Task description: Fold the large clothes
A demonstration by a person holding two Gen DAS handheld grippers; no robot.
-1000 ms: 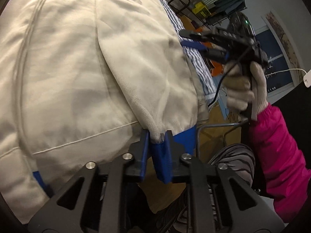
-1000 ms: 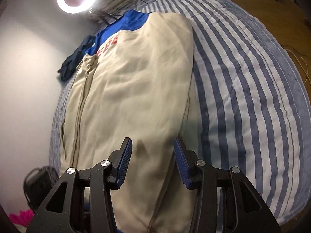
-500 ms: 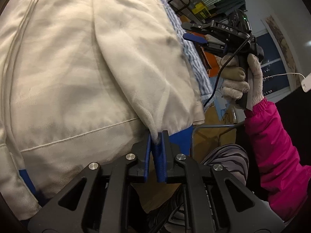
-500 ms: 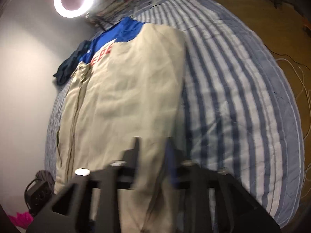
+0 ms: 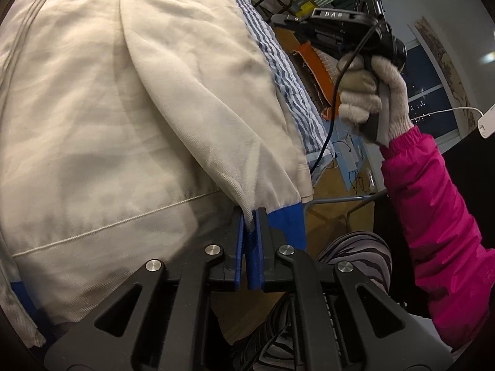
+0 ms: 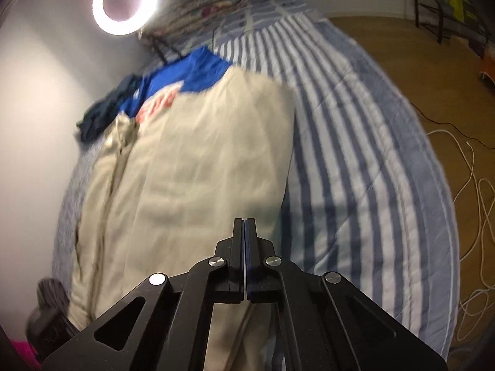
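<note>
Cream jacket (image 6: 191, 191) with blue shoulders lies flat on the striped bed (image 6: 365, 160). Left hand-held gripper (image 5: 250, 216) is clamped on its near cuff. Right hand-held gripper (image 6: 244, 225) has just snapped together, empty, above the cloth.

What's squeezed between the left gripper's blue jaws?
A fold of the cream jacket, its sleeve end, pinched by the left gripper; the left wrist view shows it.
</note>
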